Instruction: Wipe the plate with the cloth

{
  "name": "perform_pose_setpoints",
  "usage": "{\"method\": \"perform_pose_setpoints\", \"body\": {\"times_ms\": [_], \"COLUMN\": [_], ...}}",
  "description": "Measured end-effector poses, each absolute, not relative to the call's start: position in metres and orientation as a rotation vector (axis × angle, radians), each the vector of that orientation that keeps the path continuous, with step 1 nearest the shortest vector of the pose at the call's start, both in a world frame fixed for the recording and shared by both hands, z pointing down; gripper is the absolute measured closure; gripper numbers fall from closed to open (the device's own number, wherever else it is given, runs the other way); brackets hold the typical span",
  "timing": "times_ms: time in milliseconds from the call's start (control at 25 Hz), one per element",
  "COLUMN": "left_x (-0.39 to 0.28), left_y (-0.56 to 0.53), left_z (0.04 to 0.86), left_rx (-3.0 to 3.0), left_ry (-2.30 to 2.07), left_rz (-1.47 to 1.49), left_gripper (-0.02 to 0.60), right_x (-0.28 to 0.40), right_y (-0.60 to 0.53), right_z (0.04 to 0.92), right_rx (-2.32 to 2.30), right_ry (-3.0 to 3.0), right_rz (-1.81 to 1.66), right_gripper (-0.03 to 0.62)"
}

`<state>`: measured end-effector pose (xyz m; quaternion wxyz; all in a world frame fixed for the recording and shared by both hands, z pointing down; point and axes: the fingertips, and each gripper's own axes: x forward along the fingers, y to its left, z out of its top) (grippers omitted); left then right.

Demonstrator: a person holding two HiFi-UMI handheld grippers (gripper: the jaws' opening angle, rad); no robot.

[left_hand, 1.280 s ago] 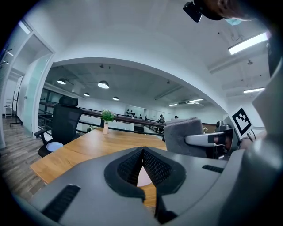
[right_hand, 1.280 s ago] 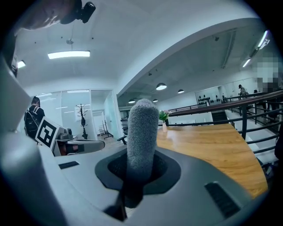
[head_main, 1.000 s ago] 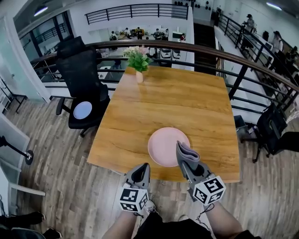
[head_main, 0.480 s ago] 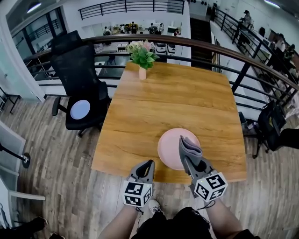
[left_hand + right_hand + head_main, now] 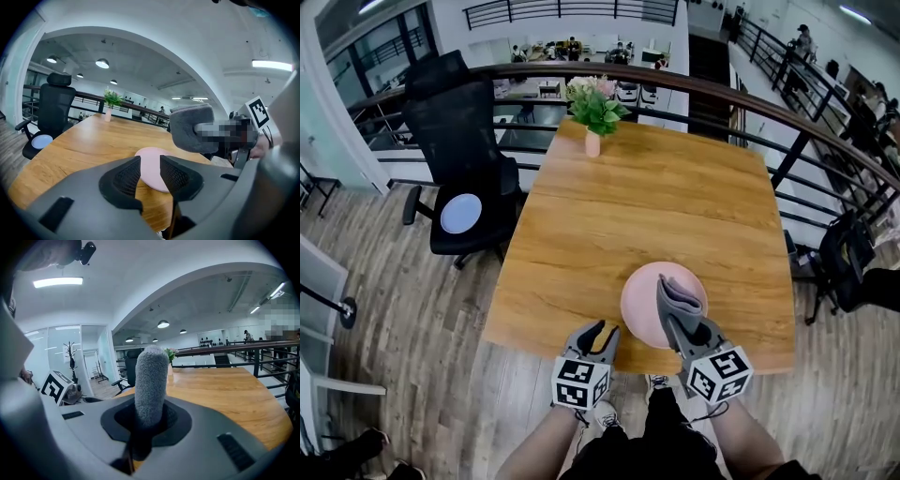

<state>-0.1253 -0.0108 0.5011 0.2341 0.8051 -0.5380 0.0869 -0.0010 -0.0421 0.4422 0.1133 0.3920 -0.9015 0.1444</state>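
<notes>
A round pink plate (image 5: 654, 298) lies on the wooden table (image 5: 647, 206) close to its near edge. My right gripper (image 5: 678, 314) is shut on a folded grey cloth (image 5: 679, 300) that it holds over the plate's right part; the same grey cloth (image 5: 151, 380) stands upright between the jaws in the right gripper view. My left gripper (image 5: 601, 334) sits at the table's near edge, just left of the plate, and its jaws are opening with nothing between them. In the left gripper view the pink plate (image 5: 151, 168) shows through the gap, with the cloth (image 5: 192, 127) at the right.
A small vase of flowers (image 5: 593, 112) stands at the table's far edge. A black office chair (image 5: 455, 150) with a pale blue disc (image 5: 461, 212) on its seat is left of the table. A dark railing (image 5: 787, 141) curves behind and to the right.
The left gripper's jaws have parted from shut to a clear gap. Both grippers have edged forward toward the plate, and the whole view has shifted slightly.
</notes>
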Motion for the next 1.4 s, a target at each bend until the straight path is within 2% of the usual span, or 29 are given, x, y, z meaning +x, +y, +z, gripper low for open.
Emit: {"method": "perform_pose_setpoints", "body": {"times_ms": [160, 280, 1080, 1400], "left_x": [-0.117, -0.110, -0.098, -0.096], "left_y": [-0.017, -0.025, -0.091, -0.100], "left_z": [0.521, 0.536, 0.642, 0.653], "left_rx": [2.170, 2.120, 1.802, 1.789], "left_ry": [-1.462, -1.460, -1.479, -1.493], "left_rz": [0.286, 0.311, 0.457, 0.493], "left_gripper": [0.411, 0.403, 0.405, 0.451], "right_x": [-0.001, 0.002, -0.002, -0.019], "right_y": [-0.052, -0.062, -0.118, -0.124], "right_z": [0.455, 0.465, 0.551, 0.577], "right_rx": [1.090, 1.046, 0.686, 0.559], "right_ry": [-2.635, -2.633, -2.545, -2.478], "right_rz": [0.420, 0.442, 0.533, 0.464], "right_gripper": [0.542, 0.542, 0.542, 0.542]}}
